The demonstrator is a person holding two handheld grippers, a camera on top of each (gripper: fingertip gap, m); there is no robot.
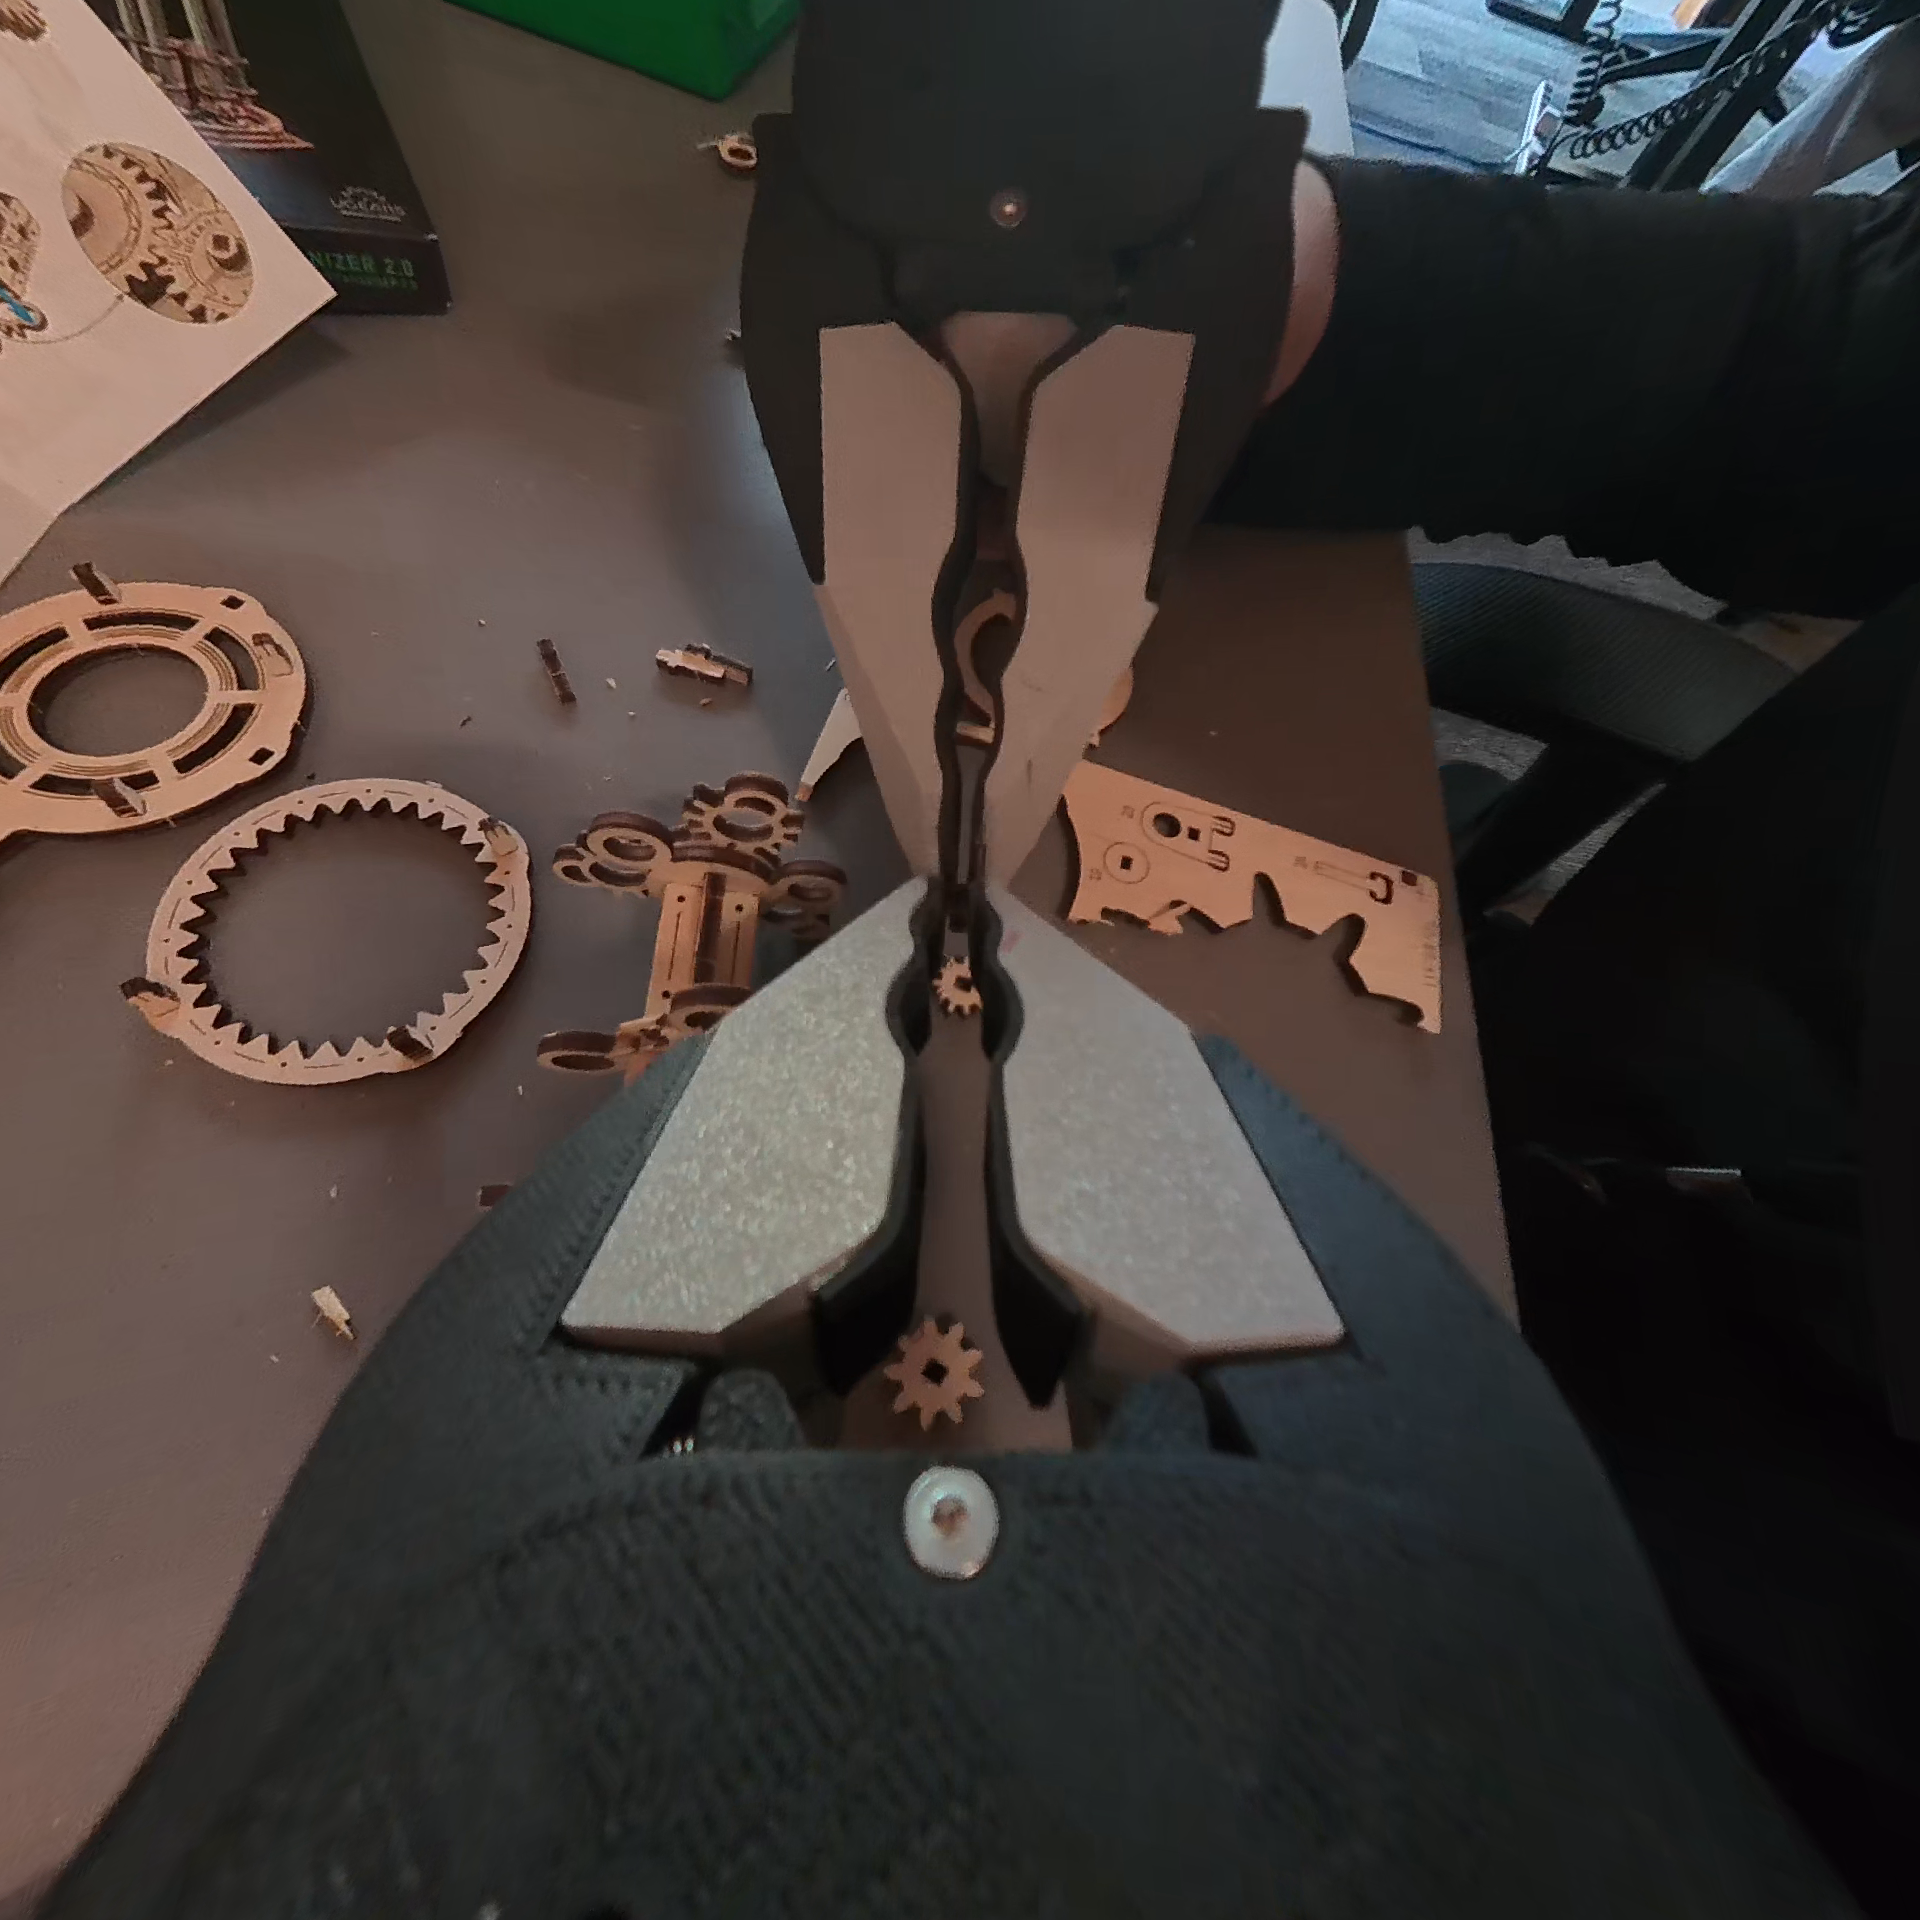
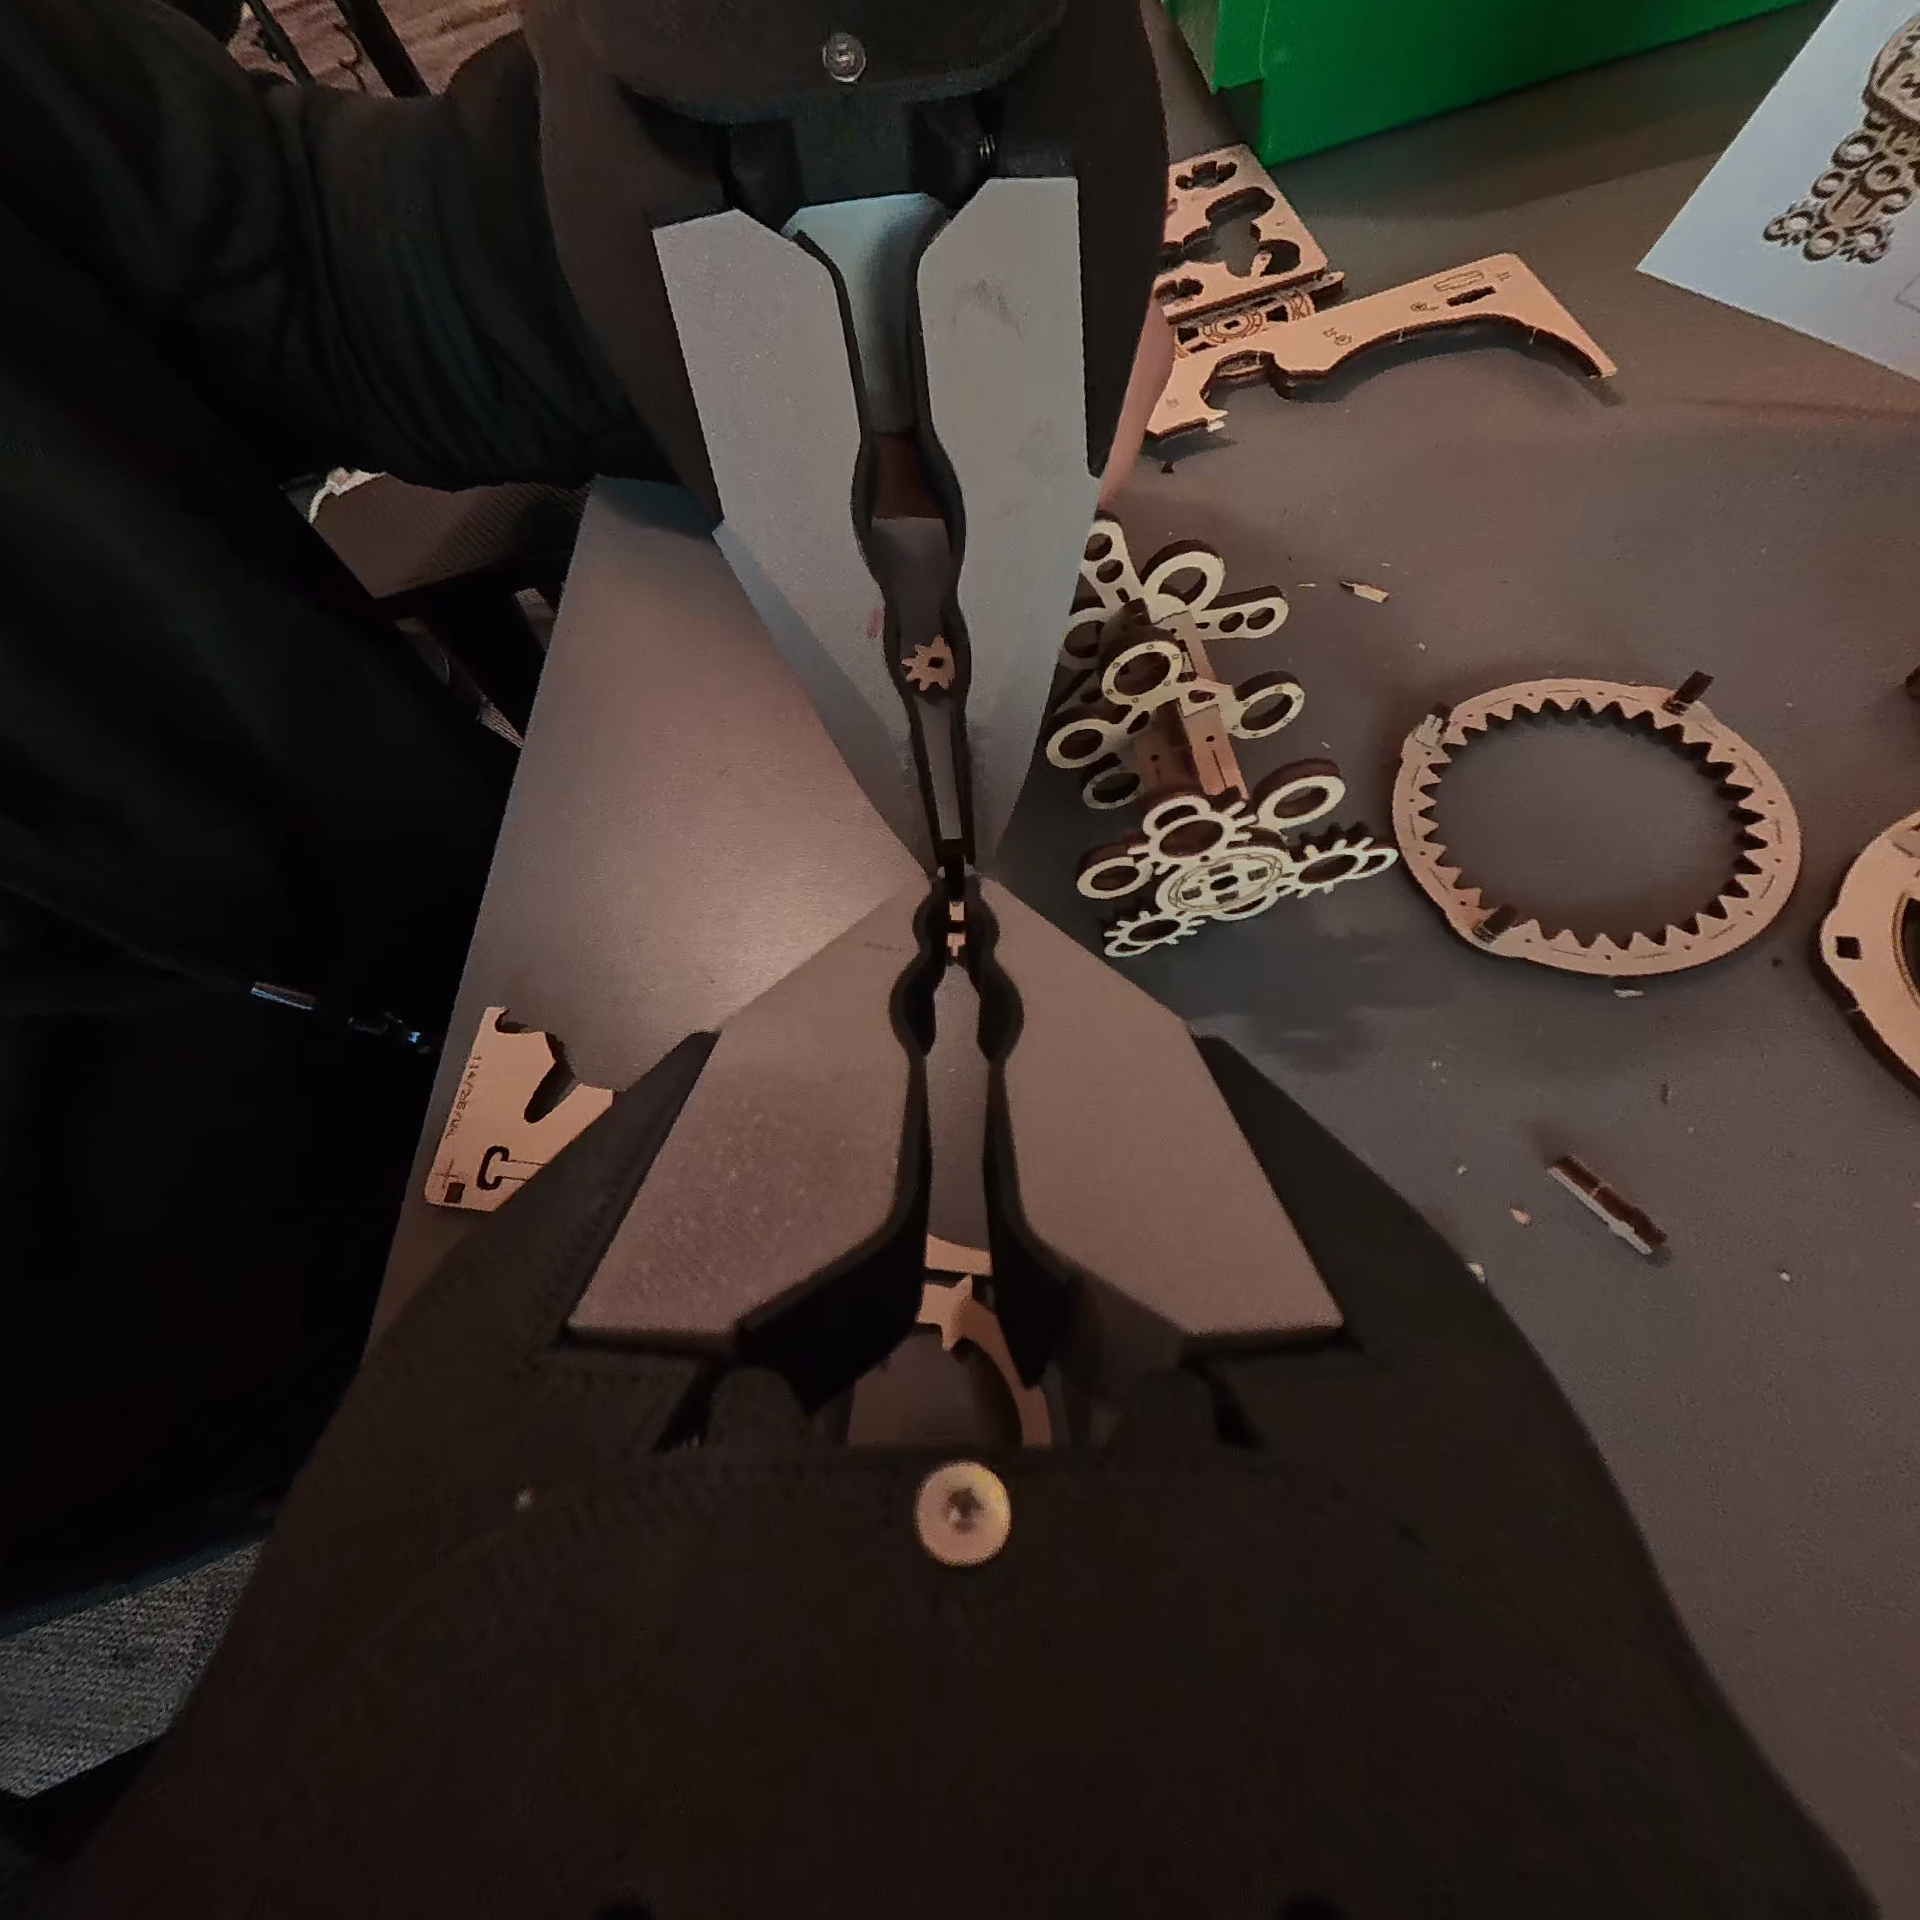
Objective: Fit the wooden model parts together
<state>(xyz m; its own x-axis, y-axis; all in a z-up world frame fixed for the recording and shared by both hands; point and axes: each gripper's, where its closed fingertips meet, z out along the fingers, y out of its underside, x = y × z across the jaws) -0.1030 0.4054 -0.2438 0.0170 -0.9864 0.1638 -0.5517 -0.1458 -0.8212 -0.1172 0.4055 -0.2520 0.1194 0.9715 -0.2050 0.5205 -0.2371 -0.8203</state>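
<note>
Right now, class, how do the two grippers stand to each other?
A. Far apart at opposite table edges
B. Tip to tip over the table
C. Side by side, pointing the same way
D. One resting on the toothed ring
B: the left gripper and right gripper meet tip to tip, pinching a small wooden part between them.

- Left wrist cam: sat just behind the left gripper point(image 1: 956, 914), looked fwd and down along its fingers at the grey table point(image 1: 364, 582), v. close.
- Right wrist cam: same setup behind the right gripper point(image 2: 958, 894), facing the opposite way.
- Each saw the other gripper tip-to-tip, head-on.
- Shared: toothed wooden ring point(image 1: 343, 930) point(image 2: 1595, 826), bobbin-like wooden assembly point(image 1: 707, 914) point(image 2: 1195, 748), green box point(image 1: 665, 36) point(image 2: 1455, 62).
</note>
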